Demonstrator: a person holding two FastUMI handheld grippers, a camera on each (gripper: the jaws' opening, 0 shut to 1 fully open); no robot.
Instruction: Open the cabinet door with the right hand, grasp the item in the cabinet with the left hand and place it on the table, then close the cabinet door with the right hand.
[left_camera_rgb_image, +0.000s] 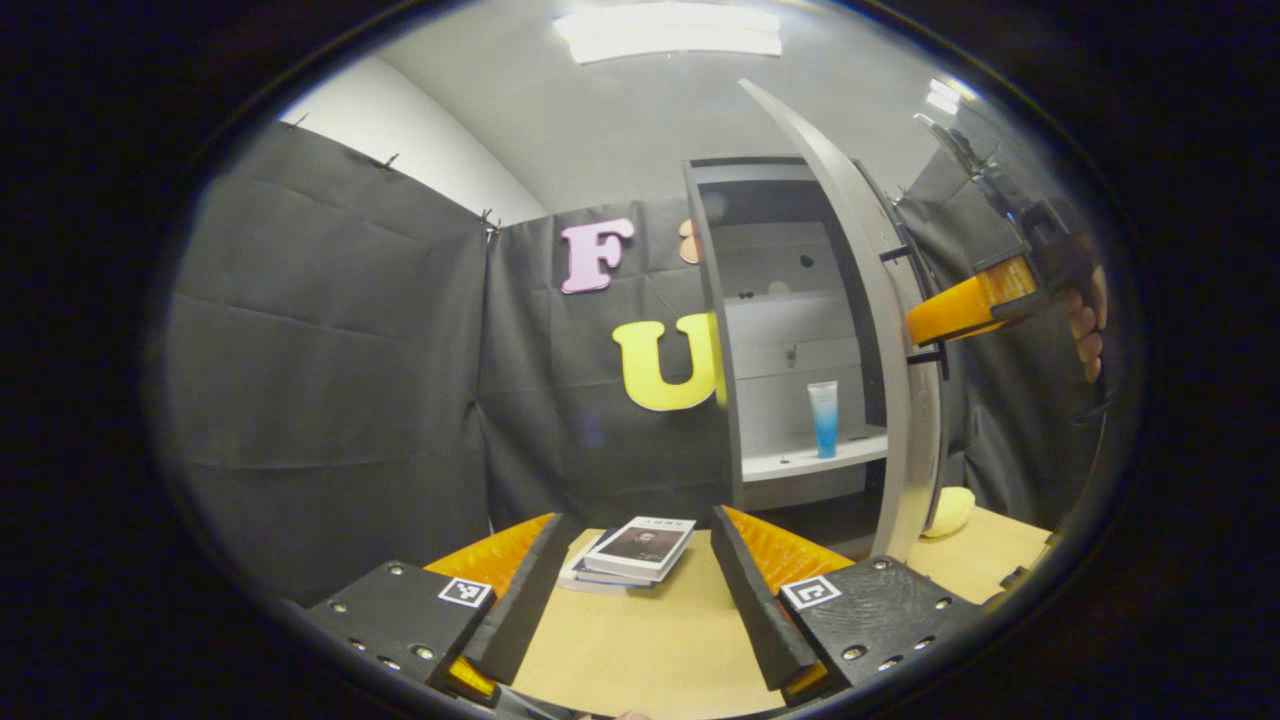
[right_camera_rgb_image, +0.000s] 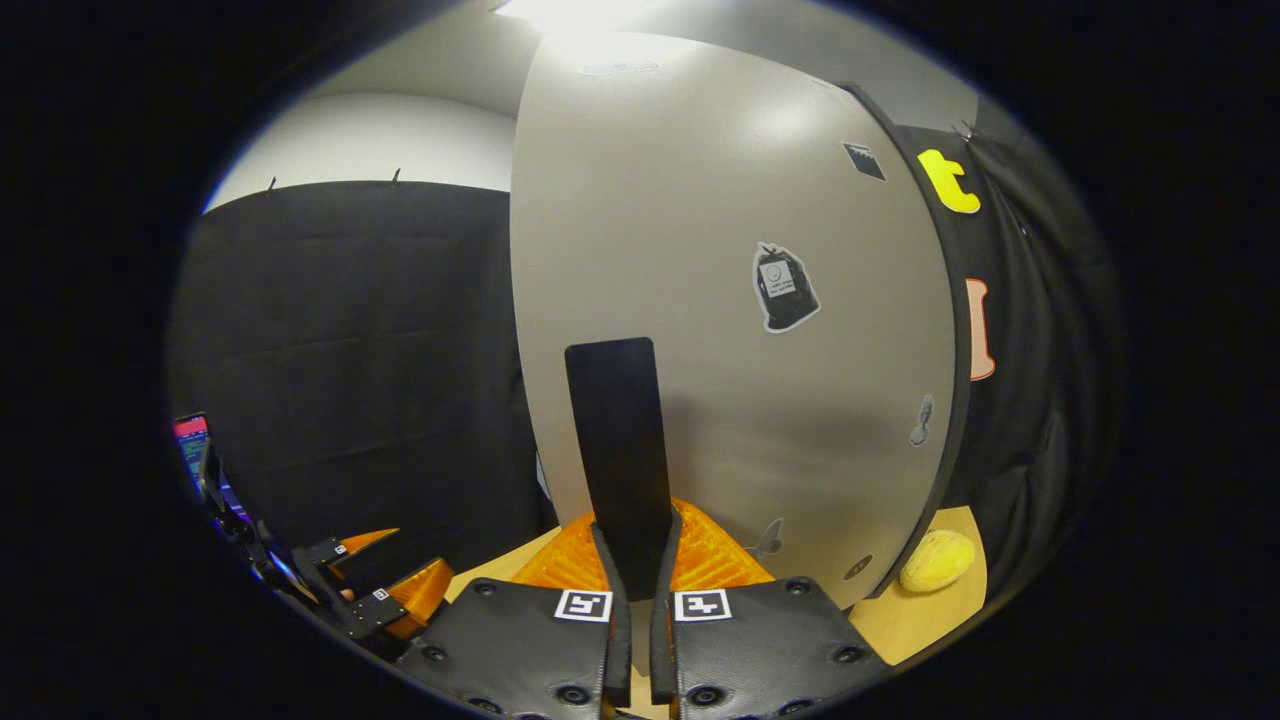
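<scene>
Currently, my inventory: left hand-held gripper (left_camera_rgb_image: 640, 600), lower centre of the left gripper view, fingers spread over the desk (left_camera_rgb_image: 640, 650). Right hand-held gripper (right_camera_rgb_image: 640, 590), bottom centre of the right gripper view, fingers pressed together on the black door handle (right_camera_rgb_image: 620, 450). Cabinet door (left_camera_rgb_image: 880, 330), swung open, right of centre. Blue tube (left_camera_rgb_image: 824, 418), upright on the cabinet shelf (left_camera_rgb_image: 800, 462), right of centre. Stacked books (left_camera_rgb_image: 632, 552) on the desk, lower centre. Yellow item (right_camera_rgb_image: 937, 560) on the desk, lower right, beside the door.
</scene>
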